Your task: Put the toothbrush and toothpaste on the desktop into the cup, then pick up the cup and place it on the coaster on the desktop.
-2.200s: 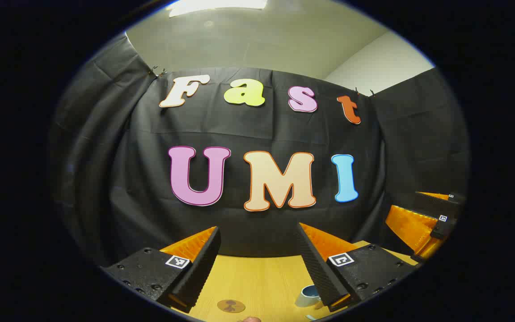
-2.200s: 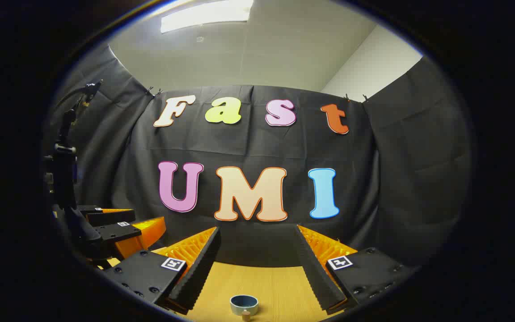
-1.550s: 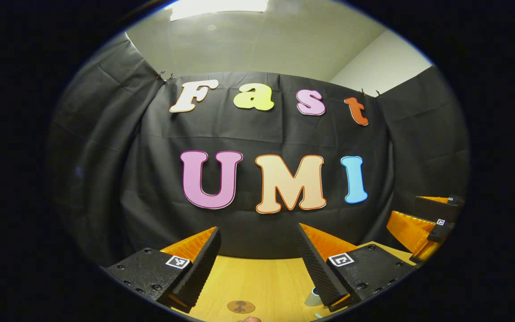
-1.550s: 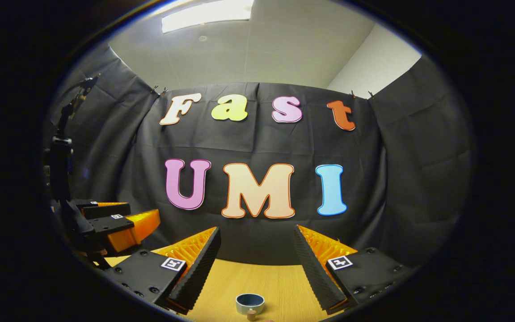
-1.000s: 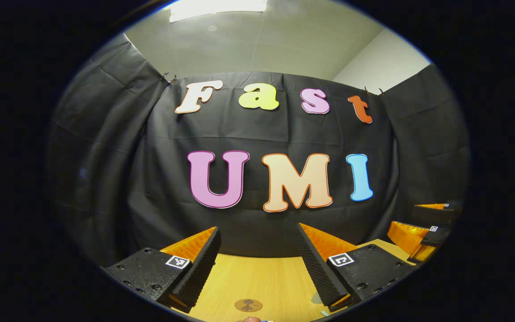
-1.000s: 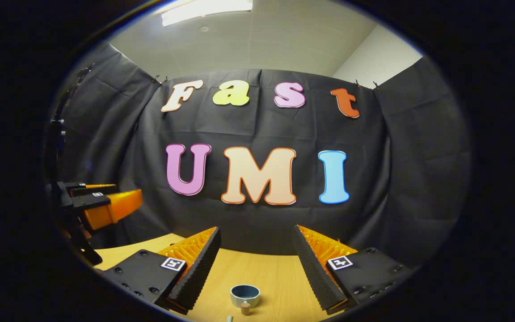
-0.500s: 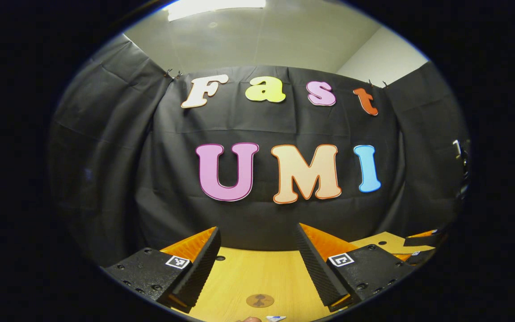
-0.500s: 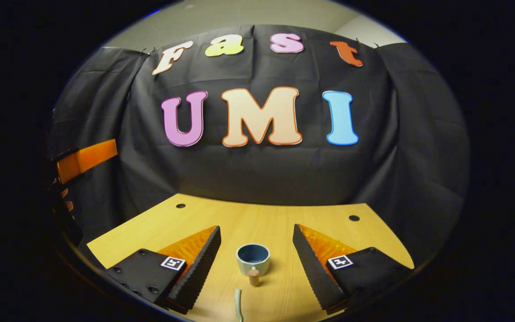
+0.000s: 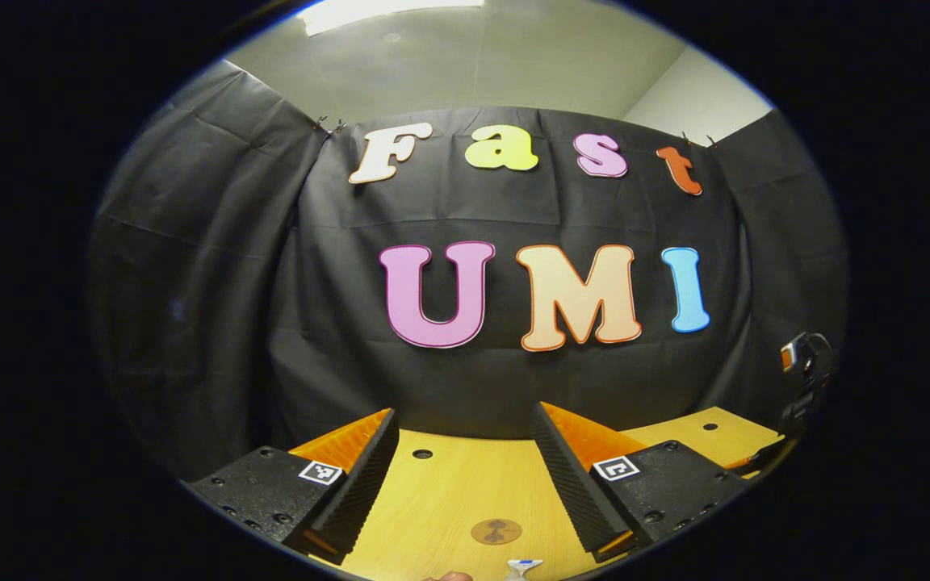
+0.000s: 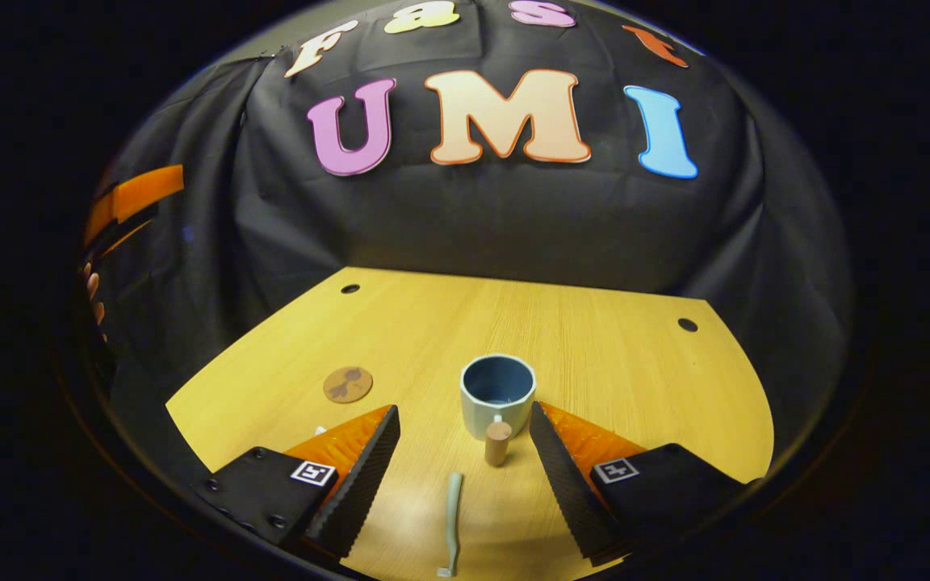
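Note:
In the right gripper view a pale blue-grey cup [image 10: 497, 394] stands upright on the wooden desktop [image 10: 610, 355], just beyond my open right gripper [image 10: 463, 410]. A pale green toothbrush [image 10: 452, 516] lies between its fingers, closer to the camera. A small white piece [image 10: 320, 430], perhaps the toothpaste, peeks from behind one finger. The round brown coaster [image 10: 347, 384] lies left of the cup. In the left gripper view my left gripper [image 9: 463, 413] is open above the desktop, with the coaster [image 9: 496, 531] between its fingers and a white and blue tube end [image 9: 523, 567] at the bottom edge.
A short brown cylinder [image 10: 497, 442] stands just in front of the cup. The left gripper [image 10: 134, 194] and a hand [image 10: 92, 284] show high at the left edge. The right gripper [image 9: 804, 371] shows at the right edge. The desktop has small round holes [image 10: 686, 324] near its back.
The right gripper has tipped down towards the desktop, bringing the cup, cylinder, toothbrush and coaster into view. The left gripper has shifted slightly, showing more desktop. Both stay open.

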